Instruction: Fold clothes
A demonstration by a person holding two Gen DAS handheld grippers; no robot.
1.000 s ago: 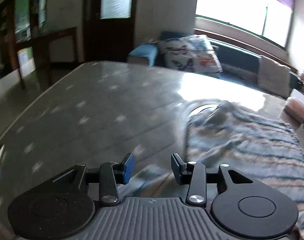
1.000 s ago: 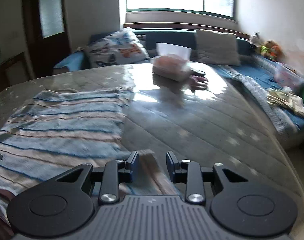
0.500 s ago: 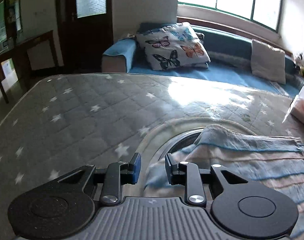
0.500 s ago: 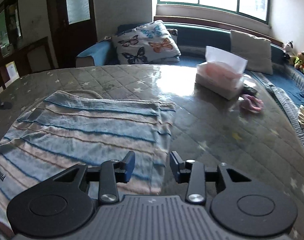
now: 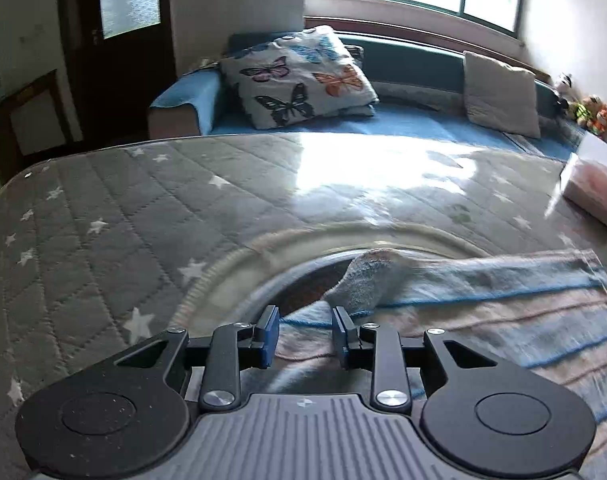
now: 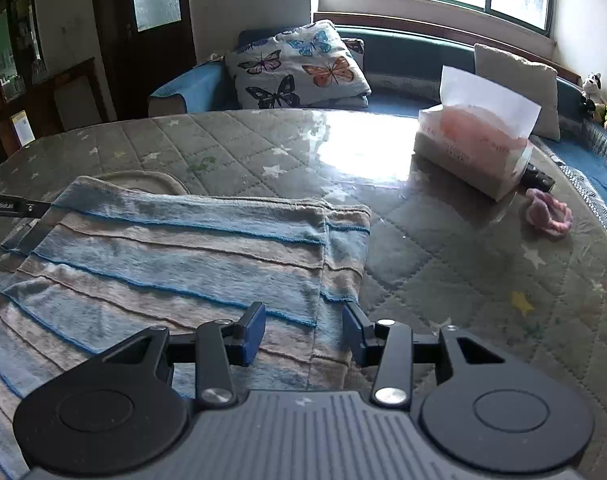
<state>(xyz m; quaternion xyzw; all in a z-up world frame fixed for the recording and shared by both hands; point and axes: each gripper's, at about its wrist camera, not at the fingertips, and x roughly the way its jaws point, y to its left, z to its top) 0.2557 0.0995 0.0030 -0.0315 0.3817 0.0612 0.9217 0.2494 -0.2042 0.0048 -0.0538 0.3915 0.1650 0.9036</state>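
Lying flat on the quilted, star-printed counter (image 6: 443, 272), the striped garment (image 6: 175, 256) in blue and pinkish-grey bands, partly folded already, with a doubled layer along its right edge. Looking soft, light and limp, a knit or terry cloth likely to drape and sag wherever lifted, with enough nap to resist slipping between pads; no fragility to fear, only bunching. Hovering over the right edge, the right tool (image 6: 303, 330), spread wide, nothing between its pads. Hovering at the far left corner, the left tool (image 5: 301, 334), also spread, straddling cloth just short of a raised, curled corner (image 5: 367, 280), touching or not being impossible to tell. Judging best purchase at hems and corners, pinching both layers together so nothing peels apart. Running left to right across the right view, the stripes; running away from the camera toward the window, the folded right edge; telling the longer axis being impossible, with the near end cut off.
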